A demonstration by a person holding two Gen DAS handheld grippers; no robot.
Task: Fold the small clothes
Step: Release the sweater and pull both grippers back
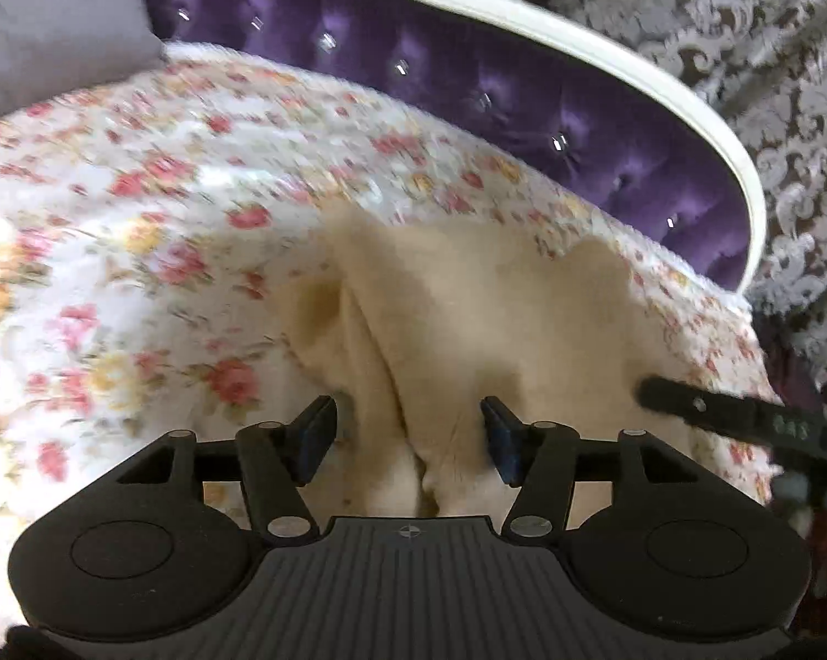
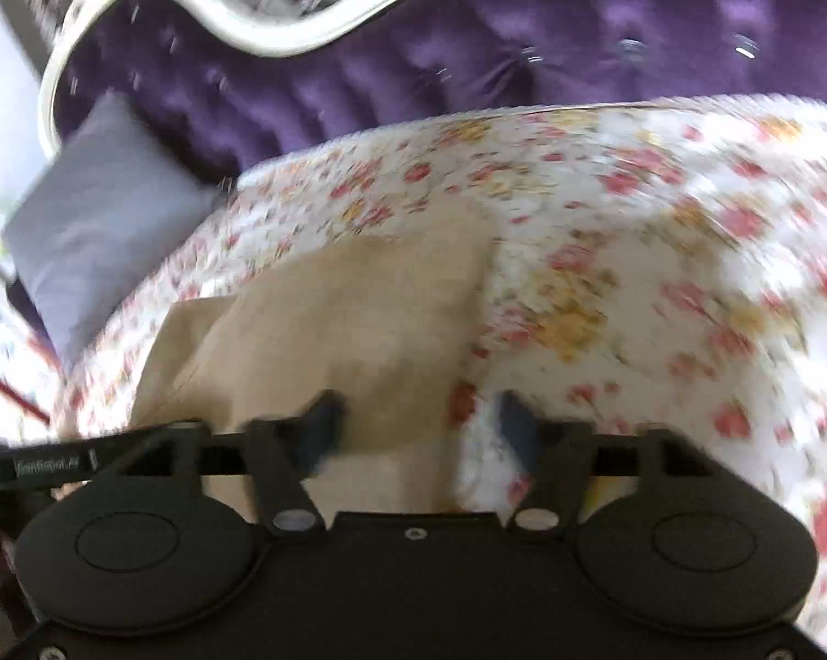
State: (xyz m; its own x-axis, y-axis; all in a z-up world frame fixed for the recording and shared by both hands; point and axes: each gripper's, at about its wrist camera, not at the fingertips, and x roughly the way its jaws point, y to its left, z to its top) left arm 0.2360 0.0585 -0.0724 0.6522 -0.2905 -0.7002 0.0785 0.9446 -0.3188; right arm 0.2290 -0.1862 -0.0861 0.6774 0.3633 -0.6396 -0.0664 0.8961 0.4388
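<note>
Both claws, left [image 1: 408,434] and right [image 2: 419,429], hang spread apart over the beige garment [image 1: 468,302] on the floral bed [image 1: 138,192]; closing on 1 ridge could bunch it crooked.

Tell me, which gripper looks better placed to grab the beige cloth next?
Probably the left gripper: its open jaws straddle a raised fold of the cloth. The right gripper, also open, sits over the cloth's edge, half above the bedspread.

Cream garment [image 1: 485,297] on rose-patterned white bedspread [image 1: 138,209]; purple tufted headboard [image 1: 468,82], lilac pillow [image 2: 100,220].
</note>
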